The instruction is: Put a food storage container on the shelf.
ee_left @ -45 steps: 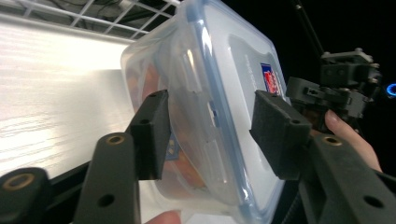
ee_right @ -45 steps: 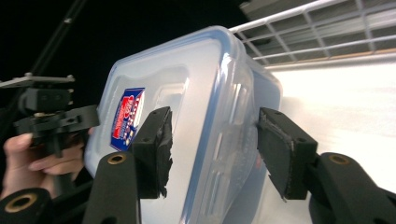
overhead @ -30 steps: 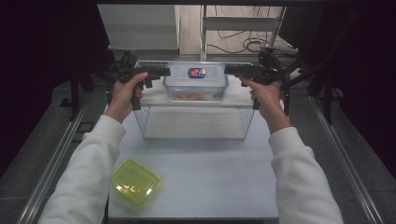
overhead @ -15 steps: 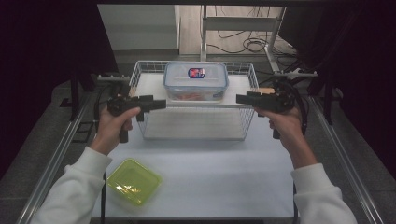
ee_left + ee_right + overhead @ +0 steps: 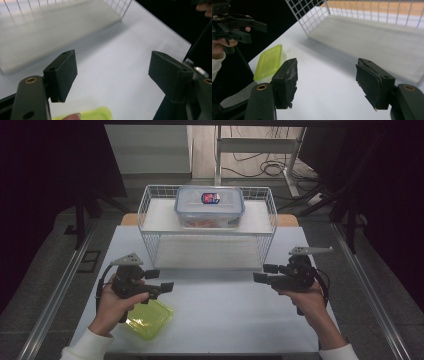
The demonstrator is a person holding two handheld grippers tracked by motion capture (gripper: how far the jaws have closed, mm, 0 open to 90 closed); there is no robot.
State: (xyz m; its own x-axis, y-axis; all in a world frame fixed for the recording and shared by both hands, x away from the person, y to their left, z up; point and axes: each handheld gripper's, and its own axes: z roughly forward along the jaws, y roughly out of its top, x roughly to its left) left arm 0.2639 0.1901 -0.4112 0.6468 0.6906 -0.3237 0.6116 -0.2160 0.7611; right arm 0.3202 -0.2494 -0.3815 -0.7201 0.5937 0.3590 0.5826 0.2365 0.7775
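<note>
A clear lidded container (image 5: 210,207) with a blue-edged lid and a red-blue label stands on top of the white wire rack (image 5: 150,215) at the back of the table. A yellow-green lidded container (image 5: 150,320) (image 5: 268,62) (image 5: 100,113) lies at the front left. My left gripper (image 5: 161,280) (image 5: 112,62) (image 5: 254,32) hovers just above and behind that container, open, with nothing between its jaws. Over the bare white tabletop at the right, my right gripper (image 5: 264,273) (image 5: 325,67) is open and holds nothing. Both grippers point inward, in front of the rack.
The white table (image 5: 220,305) lies between the two hands. The rack's lower shelf (image 5: 374,37) stands behind it. Metal rails (image 5: 55,295) run along both table sides, with dark floor and cables beyond the far edge.
Both hands have drawn back from the sides of the clear container on the rack, toward the front of the table and downward. The container stays on the rack top.
</note>
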